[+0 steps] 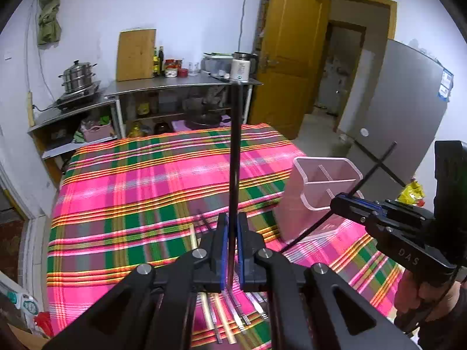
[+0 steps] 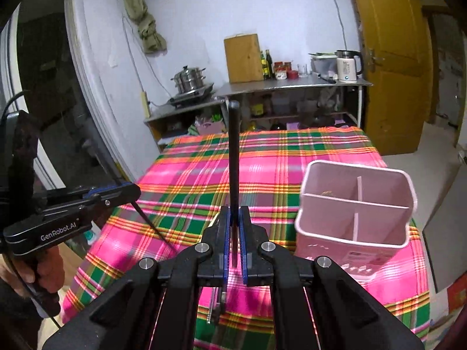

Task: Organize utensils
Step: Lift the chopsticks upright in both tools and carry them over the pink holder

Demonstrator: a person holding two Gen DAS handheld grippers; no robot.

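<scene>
My left gripper (image 1: 230,218) is shut on a thin black stick (image 1: 235,145) that stands upright from its blue pads, above the plaid cloth (image 1: 131,204). To its right, a hand holds my right gripper (image 1: 335,201) shut on a second black stick (image 1: 379,160), slanted beside the pink divided utensil holder (image 1: 292,204). In the right wrist view, the right gripper (image 2: 233,213) clamps its black stick (image 2: 233,151) upright, left of the holder (image 2: 335,250). The left gripper (image 2: 135,191) is at the left, its stick (image 2: 154,227) hanging down. Several utensils (image 1: 233,320) lie on the cloth under the left gripper.
Behind the table stand steel shelves (image 1: 181,83) with a steamer pot (image 1: 77,74), a cutting board (image 1: 135,55), bottles and a kettle (image 1: 240,67). A yellow door (image 1: 289,58) stands open at the right, next to a grey fridge (image 1: 394,102). One utensil (image 2: 216,303) lies under the right gripper.
</scene>
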